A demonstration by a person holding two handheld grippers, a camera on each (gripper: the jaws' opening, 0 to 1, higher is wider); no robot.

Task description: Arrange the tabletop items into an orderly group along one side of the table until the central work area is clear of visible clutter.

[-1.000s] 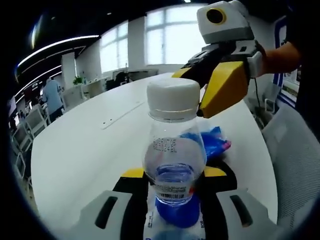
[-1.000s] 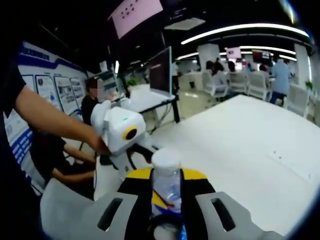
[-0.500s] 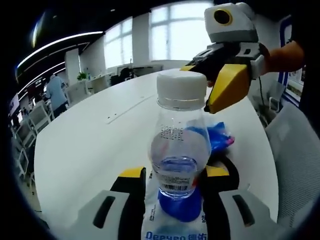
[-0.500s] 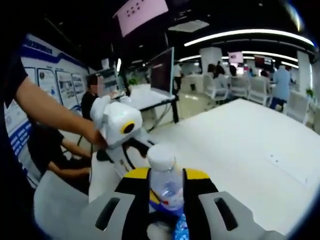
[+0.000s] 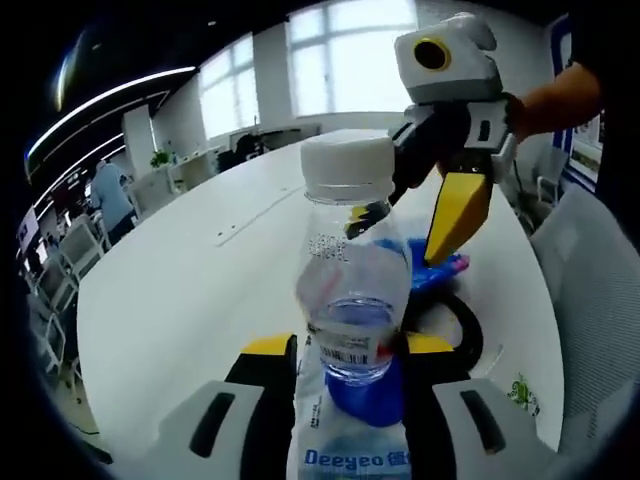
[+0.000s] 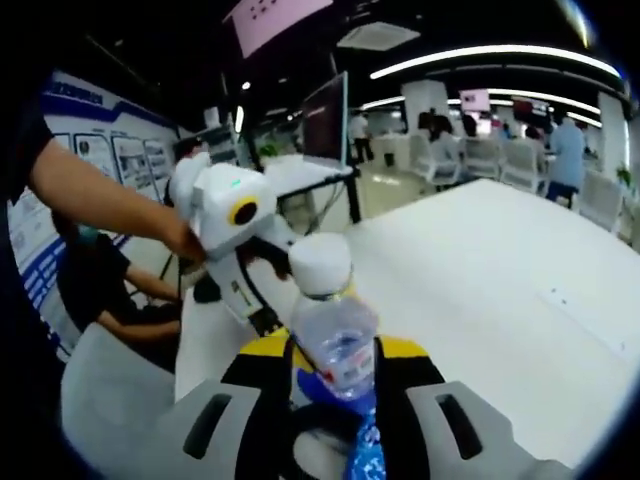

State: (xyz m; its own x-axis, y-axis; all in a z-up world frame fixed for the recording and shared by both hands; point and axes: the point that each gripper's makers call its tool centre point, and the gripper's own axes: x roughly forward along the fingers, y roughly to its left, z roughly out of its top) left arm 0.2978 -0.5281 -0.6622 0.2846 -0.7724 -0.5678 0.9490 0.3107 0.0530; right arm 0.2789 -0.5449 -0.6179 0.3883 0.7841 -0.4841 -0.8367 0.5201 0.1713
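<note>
bottle [image 5: 350,300]: base cut off by bottom edge in left gripper view, label only partly readable | blue wrapper [image 5: 440,270]: mostly hidden behind bottle at centre right, kind unclear | right gripper [image 5: 455,215]: near jaw partly behind bottle cap | background people [image 6: 560,150]: upper right of right gripper view, blurred

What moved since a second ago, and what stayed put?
The right tongs swung from beside the white cap to point down behind the clear plastic water bottle, toward the blue packet on the white table. The left tongs still clamp the bottle's lower part; nothing was let go.
</note>
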